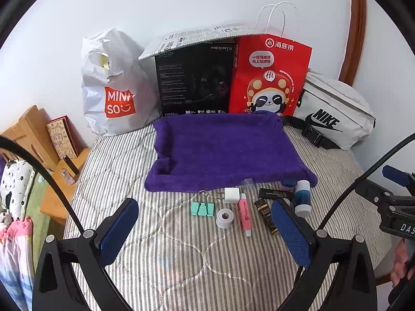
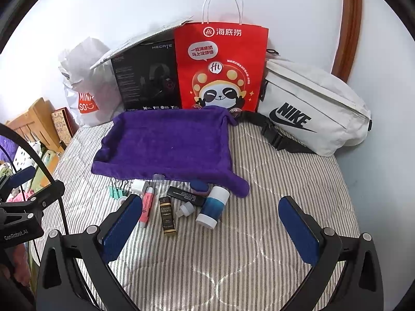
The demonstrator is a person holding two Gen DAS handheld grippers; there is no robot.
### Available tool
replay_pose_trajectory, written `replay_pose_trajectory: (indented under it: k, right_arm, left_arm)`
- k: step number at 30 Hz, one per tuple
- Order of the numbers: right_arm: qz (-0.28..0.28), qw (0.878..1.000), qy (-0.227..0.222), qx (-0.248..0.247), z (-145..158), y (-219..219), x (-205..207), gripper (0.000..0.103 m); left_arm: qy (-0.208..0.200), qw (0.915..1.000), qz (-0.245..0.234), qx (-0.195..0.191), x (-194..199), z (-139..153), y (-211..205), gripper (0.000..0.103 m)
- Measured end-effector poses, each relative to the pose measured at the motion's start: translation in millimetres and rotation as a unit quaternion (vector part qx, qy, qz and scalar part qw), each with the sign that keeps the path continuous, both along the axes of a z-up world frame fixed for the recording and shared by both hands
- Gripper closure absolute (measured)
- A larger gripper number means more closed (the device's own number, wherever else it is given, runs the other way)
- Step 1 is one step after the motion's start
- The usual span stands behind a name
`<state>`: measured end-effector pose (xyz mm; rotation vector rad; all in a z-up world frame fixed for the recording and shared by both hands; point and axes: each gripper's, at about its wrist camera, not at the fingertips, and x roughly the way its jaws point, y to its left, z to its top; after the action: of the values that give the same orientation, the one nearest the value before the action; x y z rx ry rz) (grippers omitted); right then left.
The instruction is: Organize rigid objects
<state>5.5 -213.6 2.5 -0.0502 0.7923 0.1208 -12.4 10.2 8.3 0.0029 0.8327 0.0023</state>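
Your left gripper and right gripper both hang spread wide and empty above the striped bedspread; the small objects, including the mint binder clip and pink highlighter, lie just ahead by the purple towel.

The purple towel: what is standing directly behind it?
Behind the purple towel stand a black Hecate box and a red paper bag against the wall. The towel's raised back edge hides their bottom edges. Their contents cannot be seen.
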Motion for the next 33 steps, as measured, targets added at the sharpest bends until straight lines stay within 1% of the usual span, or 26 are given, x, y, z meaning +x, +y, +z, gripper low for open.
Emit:
replay_pose_trajectory:
  k: [12,33]
  right_arm:
    - [-0.002,1.0,0.002,0.0,-0.7,-0.1,0.1,0.0]
    - [-0.006,1.0,0.009,0.004,-5.0,-6.0,8.6,0.0]
  left_arm:
    - [0.008,0.9999,-0.002,0.007,1.7,-5.6,-1.8,0.0]
    - [0.014,0.9998,-0.006,0.016,9.7,-7.3,-7.6,0.0]
